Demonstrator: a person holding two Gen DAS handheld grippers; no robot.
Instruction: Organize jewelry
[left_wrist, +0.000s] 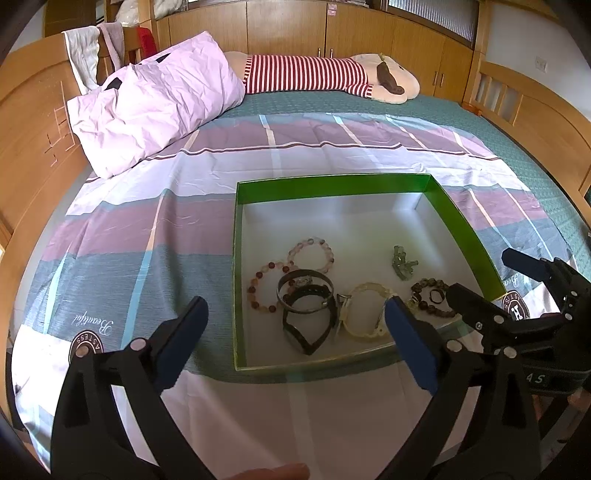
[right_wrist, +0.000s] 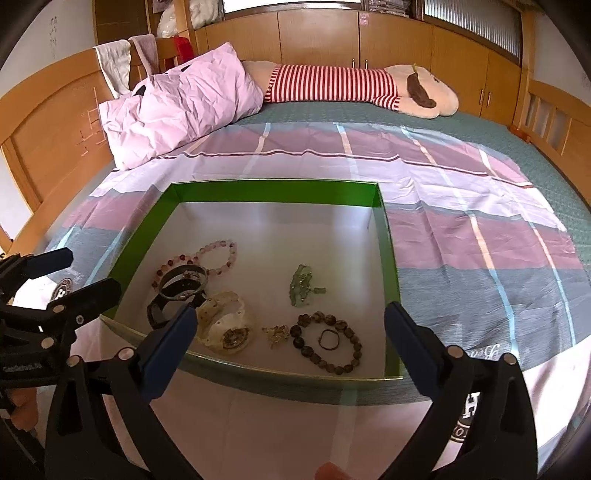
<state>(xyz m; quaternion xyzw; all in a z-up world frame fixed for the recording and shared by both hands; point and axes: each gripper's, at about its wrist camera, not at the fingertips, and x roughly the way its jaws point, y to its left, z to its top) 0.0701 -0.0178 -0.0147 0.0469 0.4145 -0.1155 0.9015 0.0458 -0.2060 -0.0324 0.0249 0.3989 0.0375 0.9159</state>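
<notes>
Left gripper (left_wrist: 295, 332) and right gripper (right_wrist: 288, 339) hovering wide open at box (left_wrist: 332, 182) near rim; bracelets (right_wrist: 327, 341) lying inside; far half bare; pillow (left_wrist: 155, 107) beyond

Black tongs (left_wrist: 295, 339), blue pads (left_wrist: 410, 343)

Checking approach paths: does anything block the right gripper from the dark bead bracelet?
Only the box's low near wall. The right gripper hovers open just above the dark bead bracelet; a small ring lies inside its loop.
</notes>
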